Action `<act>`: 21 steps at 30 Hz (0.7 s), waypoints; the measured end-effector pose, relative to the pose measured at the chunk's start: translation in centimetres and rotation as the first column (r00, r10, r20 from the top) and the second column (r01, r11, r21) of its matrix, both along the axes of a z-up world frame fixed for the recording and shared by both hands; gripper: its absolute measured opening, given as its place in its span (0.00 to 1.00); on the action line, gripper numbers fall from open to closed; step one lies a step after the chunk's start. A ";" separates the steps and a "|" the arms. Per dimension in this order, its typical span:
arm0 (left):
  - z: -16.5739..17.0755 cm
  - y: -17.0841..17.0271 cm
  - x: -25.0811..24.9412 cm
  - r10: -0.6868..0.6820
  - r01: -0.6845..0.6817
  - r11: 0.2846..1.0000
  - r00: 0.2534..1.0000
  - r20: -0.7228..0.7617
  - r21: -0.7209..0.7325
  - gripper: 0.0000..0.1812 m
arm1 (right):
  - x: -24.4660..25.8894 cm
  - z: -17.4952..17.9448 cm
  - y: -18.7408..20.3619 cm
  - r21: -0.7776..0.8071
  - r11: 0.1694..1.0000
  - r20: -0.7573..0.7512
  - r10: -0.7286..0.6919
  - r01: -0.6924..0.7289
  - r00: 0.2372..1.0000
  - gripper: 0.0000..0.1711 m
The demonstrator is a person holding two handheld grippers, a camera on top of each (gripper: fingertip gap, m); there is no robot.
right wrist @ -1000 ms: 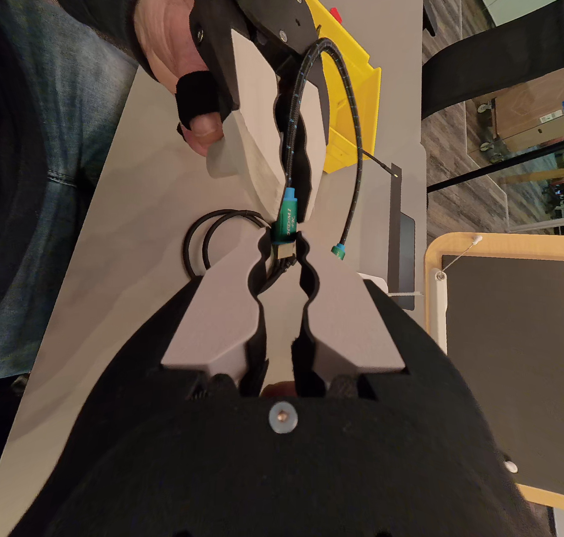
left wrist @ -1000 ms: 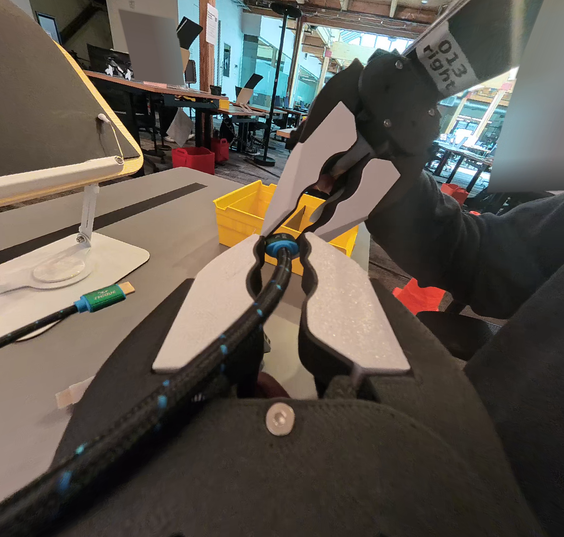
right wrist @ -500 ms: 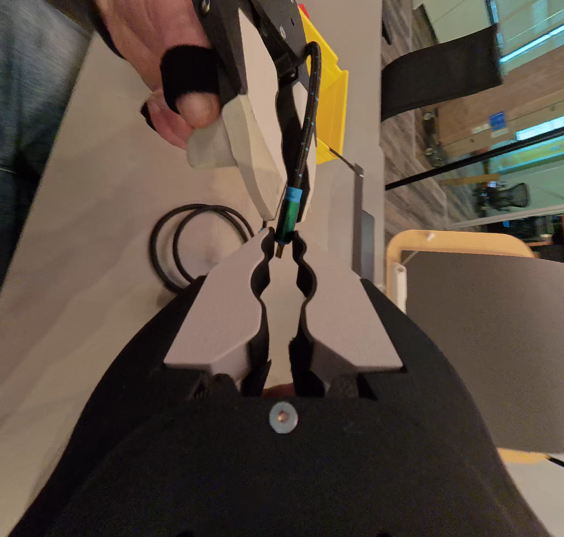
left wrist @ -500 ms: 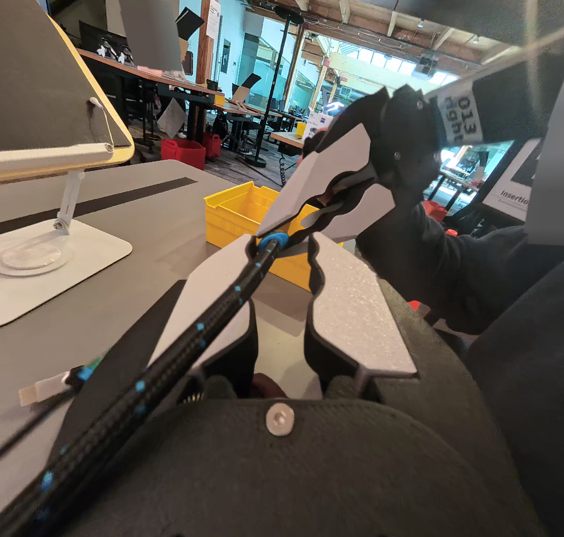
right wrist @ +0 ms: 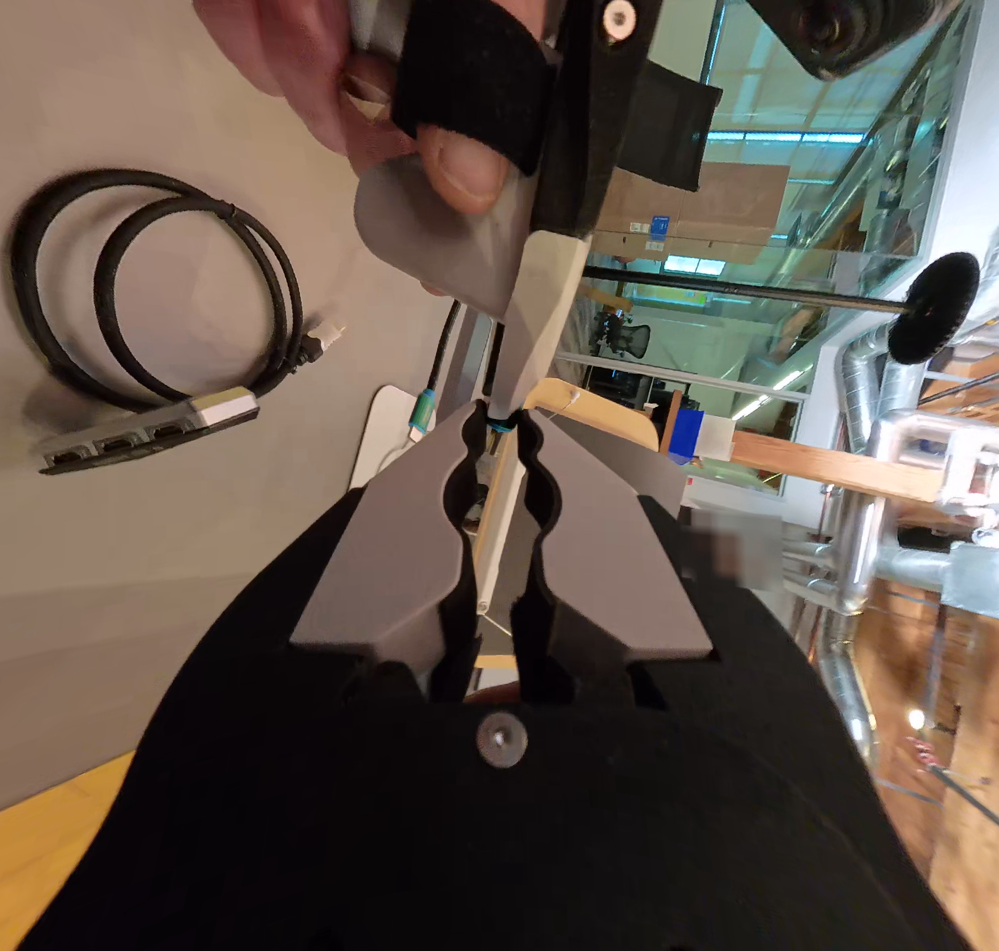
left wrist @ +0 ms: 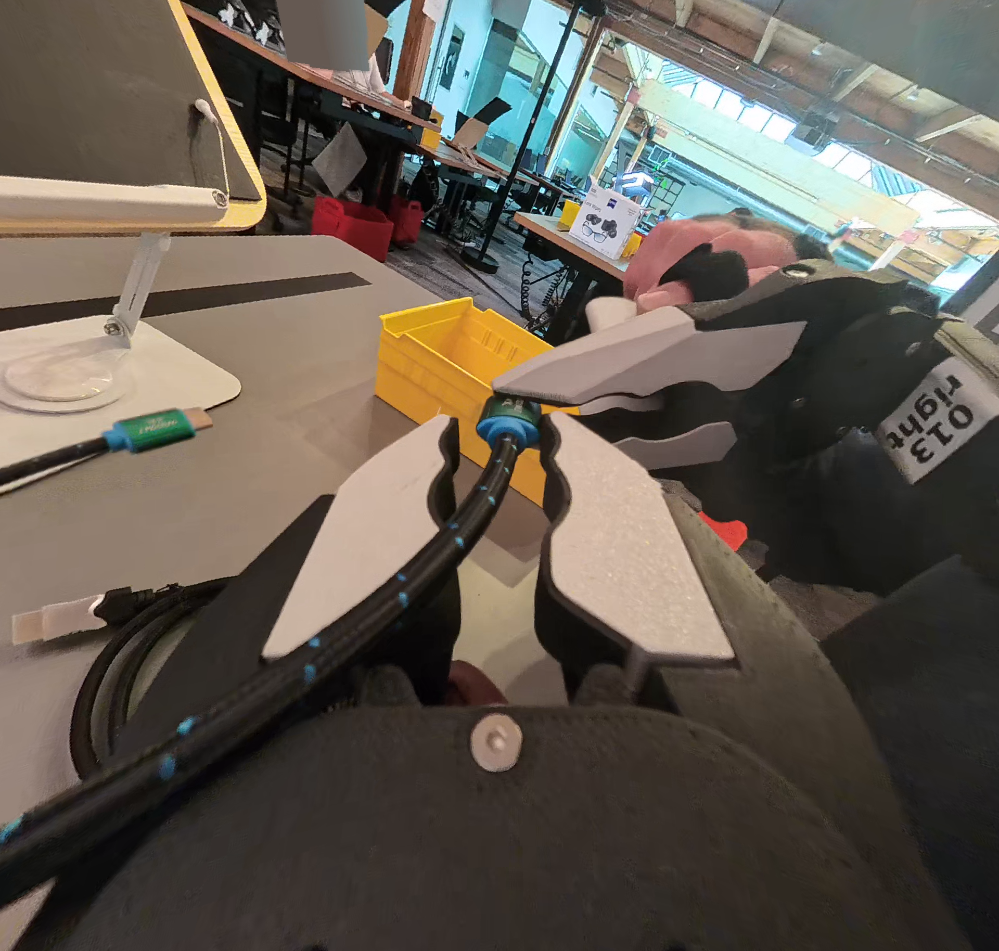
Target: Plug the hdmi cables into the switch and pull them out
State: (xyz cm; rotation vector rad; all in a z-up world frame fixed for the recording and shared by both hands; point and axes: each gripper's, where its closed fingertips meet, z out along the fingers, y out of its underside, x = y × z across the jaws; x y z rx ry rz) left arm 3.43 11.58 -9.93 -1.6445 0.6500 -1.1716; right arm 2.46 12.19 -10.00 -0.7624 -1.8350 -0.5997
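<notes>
Left wrist view. Surface: a grey tabletop [left wrist: 259, 498] crossed by a dark stripe. On it stands the white base of a stand [left wrist: 108, 379] carrying a tilted dark board edged in pale wood [left wrist: 108, 76]. A yellow bin [left wrist: 459, 368] sits at the table's far edge. A second cable's green plug with blue collar [left wrist: 154, 430] lies flat beside the stand base. A coiled black cord [left wrist: 124, 633] with a white end lies near the lower left edge. Left gripper [left wrist: 500, 428]: grey fingers clenched near the tips on the blue-collared green plug [left wrist: 508, 417] of a black braided HDMI cable flecked with blue [left wrist: 378, 606], which trails back over the left finger. The right gripper [left wrist: 621, 401] comes in from the right, one fingertip lying over that same plug; whether it grips cannot be told here. Room: an open workshop with long desks, red containers on the floor, a black floor-lamp pole, timber ceiling beams, and bright windows.

Right wrist view. The same tabletop [right wrist: 162, 546], seen rotated. The HDMI switch [right wrist: 146, 433], a grey bar with a row of ports, lies flat with its black cord coiled [right wrist: 162, 287] next to it; nothing is plugged in. The spare green plug [right wrist: 421, 411] rests by the stand base. Right gripper [right wrist: 500, 425]: tips drawn close around the plug's blue collar [right wrist: 500, 428], grasping it end to end against the left gripper, whose finger [right wrist: 535, 330] descends from above beneath a hand [right wrist: 351, 60] with a black strap. Room: glass partitions, silver ducts, a wooden rail.
</notes>
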 end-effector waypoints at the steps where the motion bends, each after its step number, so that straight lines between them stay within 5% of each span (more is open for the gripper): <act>1: 0.0 -0.1 0.0 -0.002 0.002 1.000 1.000 0.002 0.007 0.15 | 0.0 0.0 -0.1 0.009 1.000 0.016 0.011 -0.011 1.000 0.05; 21: -0.4 -0.4 0.3 -0.029 0.028 0.996 1.000 0.012 0.081 0.11 | 0.4 -0.5 0.0 -0.077 0.994 0.034 0.076 -0.074 0.997 0.08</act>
